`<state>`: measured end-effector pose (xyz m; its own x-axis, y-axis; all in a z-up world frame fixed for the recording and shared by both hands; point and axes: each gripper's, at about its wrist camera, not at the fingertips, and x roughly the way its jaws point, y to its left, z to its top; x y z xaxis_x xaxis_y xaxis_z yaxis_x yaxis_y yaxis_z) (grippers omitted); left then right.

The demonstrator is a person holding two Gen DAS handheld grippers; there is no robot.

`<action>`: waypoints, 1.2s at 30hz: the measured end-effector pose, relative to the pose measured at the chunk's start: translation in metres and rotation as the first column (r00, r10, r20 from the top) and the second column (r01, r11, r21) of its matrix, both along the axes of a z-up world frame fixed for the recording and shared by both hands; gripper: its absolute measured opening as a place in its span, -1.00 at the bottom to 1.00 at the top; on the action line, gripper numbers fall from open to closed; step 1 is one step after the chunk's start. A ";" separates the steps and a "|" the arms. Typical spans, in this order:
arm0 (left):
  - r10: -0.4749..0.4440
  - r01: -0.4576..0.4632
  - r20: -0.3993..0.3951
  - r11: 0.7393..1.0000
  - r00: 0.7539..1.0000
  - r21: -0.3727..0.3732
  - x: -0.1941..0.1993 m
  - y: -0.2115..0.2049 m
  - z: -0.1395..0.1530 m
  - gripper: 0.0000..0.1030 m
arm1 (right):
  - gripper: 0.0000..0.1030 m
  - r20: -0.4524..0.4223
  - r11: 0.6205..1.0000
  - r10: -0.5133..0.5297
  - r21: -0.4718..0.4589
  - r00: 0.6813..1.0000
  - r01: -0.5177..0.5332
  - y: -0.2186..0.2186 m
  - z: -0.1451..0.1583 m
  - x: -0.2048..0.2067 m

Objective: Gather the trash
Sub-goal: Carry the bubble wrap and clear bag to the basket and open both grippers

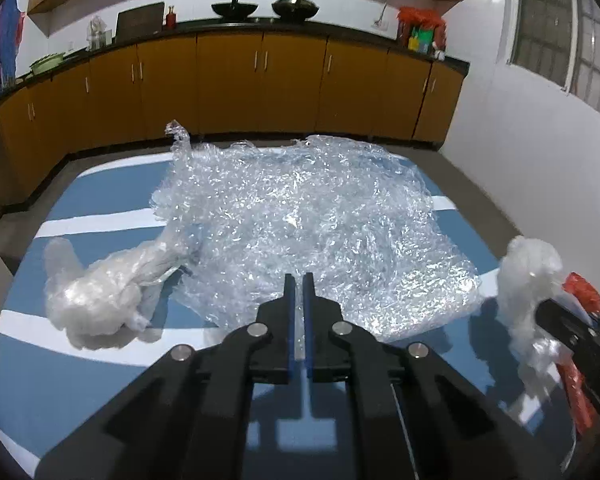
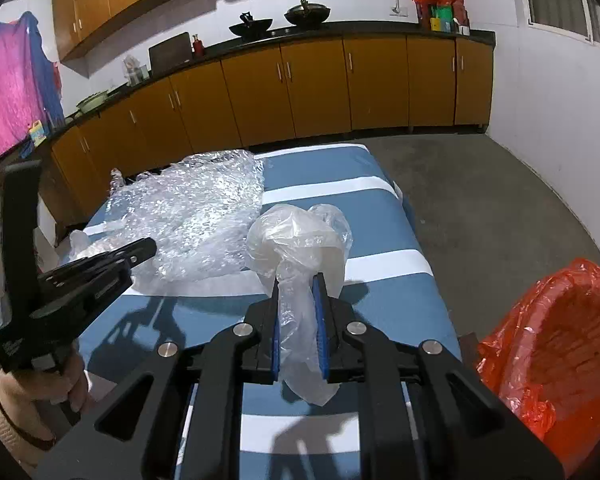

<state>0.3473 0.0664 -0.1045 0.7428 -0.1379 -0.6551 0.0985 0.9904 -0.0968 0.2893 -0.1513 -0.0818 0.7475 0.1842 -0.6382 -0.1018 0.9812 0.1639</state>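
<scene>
On the striped table (image 1: 100,222), crinkled bubble wrap (image 1: 300,216) lies flat.

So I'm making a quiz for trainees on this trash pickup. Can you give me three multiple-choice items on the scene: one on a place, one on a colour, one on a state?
1. Where does the bubble wrap lie?
A. on the striped table
B. on the floor
C. in the bin

2. What colour is the bin liner?
A. black
B. red
C. green

3. What is the state of the right claw?
A. open and empty
B. shut on nothing
C. shut on a plastic bag

Answers:
1 A: the wrap is spread over the blue and white surface.
2 B: red film lines the bin beside the table.
3 C: the blue pads pinch the bag's neck, and the bag puffs out beyond them.
</scene>
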 end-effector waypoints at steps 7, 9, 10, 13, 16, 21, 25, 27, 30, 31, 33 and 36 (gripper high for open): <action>-0.028 0.029 0.059 1.000 0.998 -0.003 -0.038 0.004 0.021 -0.91 | -0.72 0.027 1.000 -0.007 0.001 1.000 0.007 -0.005 0.012 -0.017; -0.031 0.031 0.069 0.999 0.997 -0.009 -0.047 0.005 0.027 -0.92 | -0.72 0.037 1.000 -0.016 0.001 0.999 0.016 -0.009 0.017 -0.024; -0.033 0.033 0.076 0.999 0.997 -0.009 -0.050 0.003 0.030 -0.92 | -0.73 0.041 1.000 -0.019 0.001 0.999 0.019 -0.011 0.018 -0.026; -0.044 0.045 0.094 0.999 0.995 -0.010 -0.059 0.000 0.039 -0.92 | -0.72 0.057 0.999 -0.041 0.002 0.998 0.041 -0.021 0.025 -0.036; -0.058 0.060 0.107 0.998 0.993 -0.015 -0.068 -0.004 0.046 -0.92 | -0.72 0.069 0.998 -0.062 0.005 0.996 0.062 -0.029 0.030 -0.045; -0.090 0.095 0.125 0.995 0.988 -0.029 -0.085 -0.018 0.057 -0.92 | -0.73 0.088 0.994 -0.109 0.007 0.990 0.109 -0.048 0.036 -0.063; -0.128 0.134 0.140 0.990 0.982 -0.038 -0.096 -0.034 0.066 -0.93 | -0.73 0.097 0.989 -0.148 0.005 0.984 0.149 -0.061 0.039 -0.077; -0.150 0.158 0.148 0.987 0.977 -0.042 -0.102 -0.044 0.071 -0.93 | -0.72 0.101 0.985 -0.175 0.004 0.979 0.175 -0.070 0.041 -0.086; -0.186 0.196 0.160 0.979 0.969 -0.049 -0.111 -0.060 0.077 -0.93 | -0.73 0.107 0.976 -0.218 0.003 0.970 0.219 -0.088 0.043 -0.098; -0.200 0.210 0.164 0.976 0.966 -0.051 -0.114 -0.066 0.078 -0.93 | -0.72 0.109 0.973 -0.229 0.004 0.967 0.230 -0.093 0.044 -0.102; -0.226 0.238 0.171 0.970 0.959 -0.056 -0.119 -0.078 0.081 -0.93 | -0.73 0.114 0.966 -0.258 0.003 0.959 0.259 -0.104 0.046 -0.110; -0.261 0.275 0.181 0.959 0.948 -0.063 -0.127 -0.096 0.085 -0.93 | -0.73 0.121 0.954 -0.297 0.002 0.947 0.299 -0.120 0.048 -0.122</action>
<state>0.2206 -0.0294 -0.0195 0.7693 -0.3973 -0.5003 0.3814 0.9139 -0.1392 0.1674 -0.2710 -0.0335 0.8374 -0.0680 -0.5424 0.1779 0.9721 0.1528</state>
